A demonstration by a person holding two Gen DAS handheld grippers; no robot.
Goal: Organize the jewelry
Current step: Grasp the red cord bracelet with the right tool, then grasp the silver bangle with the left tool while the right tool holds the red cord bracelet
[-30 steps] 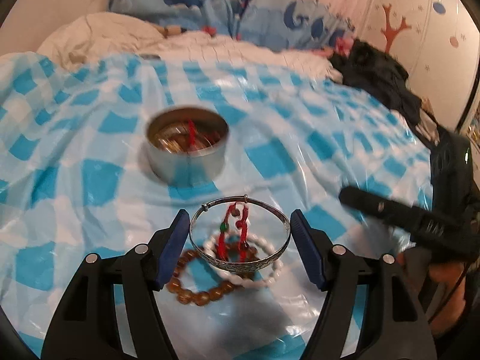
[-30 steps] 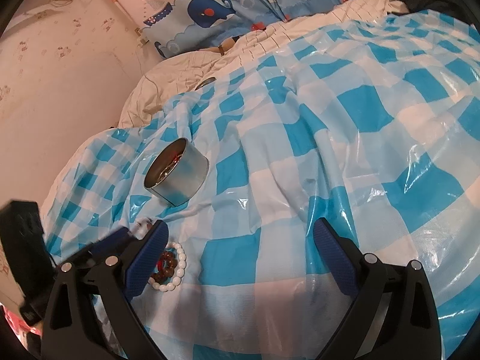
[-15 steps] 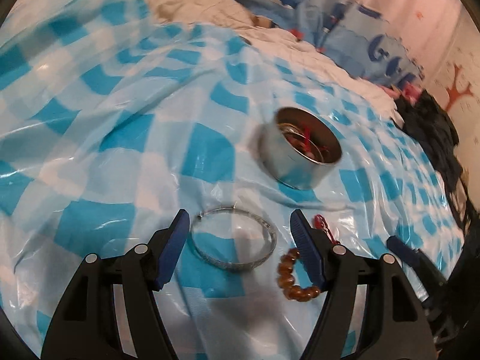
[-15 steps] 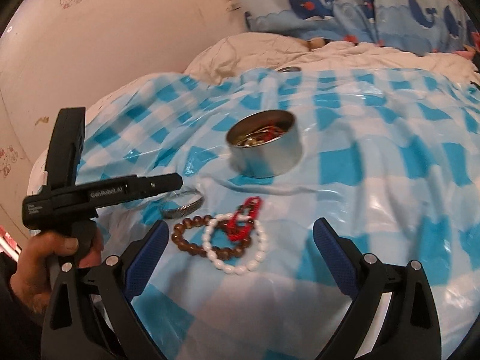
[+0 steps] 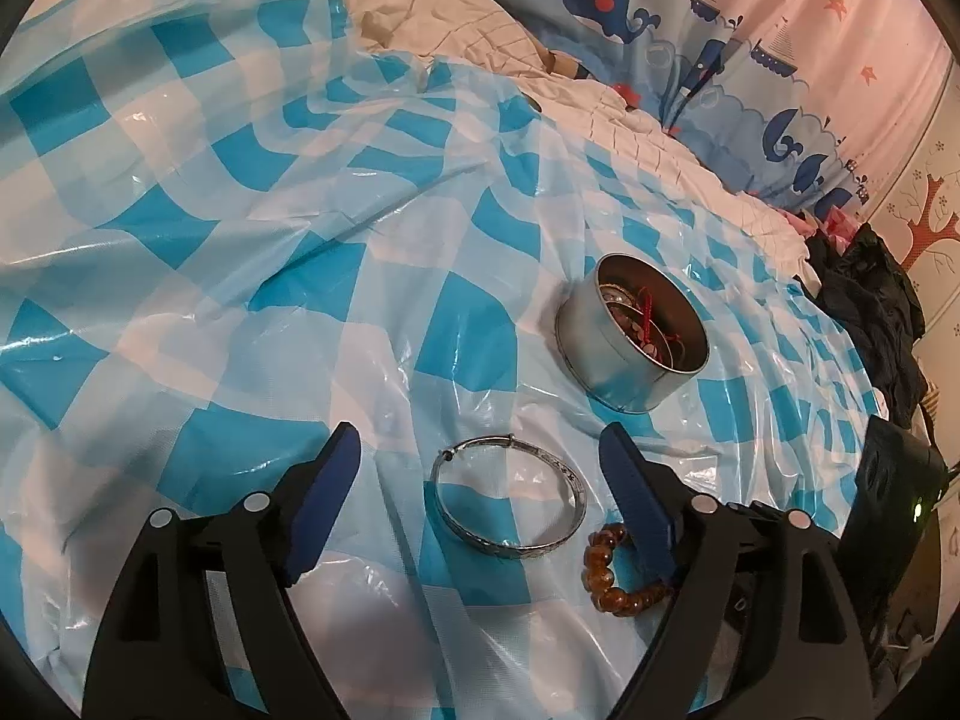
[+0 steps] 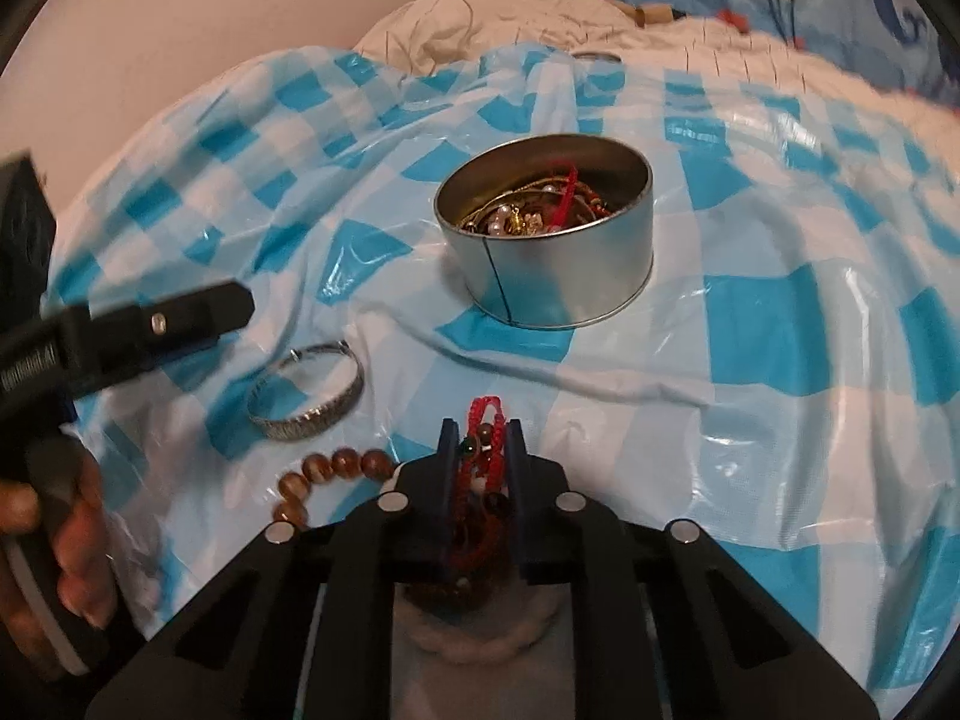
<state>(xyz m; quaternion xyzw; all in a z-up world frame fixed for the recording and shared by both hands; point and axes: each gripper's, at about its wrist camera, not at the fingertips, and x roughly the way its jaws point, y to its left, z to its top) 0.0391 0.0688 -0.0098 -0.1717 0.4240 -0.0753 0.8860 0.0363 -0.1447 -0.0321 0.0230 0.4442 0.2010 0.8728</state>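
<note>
A silver bangle (image 5: 507, 501) lies flat on the blue checked sheet between the fingers of my left gripper (image 5: 480, 450). Its jaws are opening and the pads stand clear of the bangle. An amber bead bracelet (image 5: 612, 576) rests beside the right finger. My right gripper (image 6: 482, 438) is closing, and its pads pinch a red cord bracelet (image 6: 486, 411) whose loop sticks out past the tips. Brown beads (image 6: 336, 468) and the bangle (image 6: 306, 396) lie to its left. A white bead bracelet (image 6: 480, 642) shows blurred under its body. The round metal tin (image 6: 546, 240) holds several pieces.
The tin (image 5: 636, 336) stands beyond both grippers on the wrinkled plastic sheet (image 5: 240, 300). A finger (image 6: 198, 312) of the left gripper and the hand (image 6: 54, 540) holding it fill the left edge. Dark clothing (image 5: 870, 300) lies at the far right, pillows behind.
The left gripper carried the bangle away from the pile, set it on the sheet and widened its jaws. The right gripper swung over the pile and closed on the red cord bracelet.
</note>
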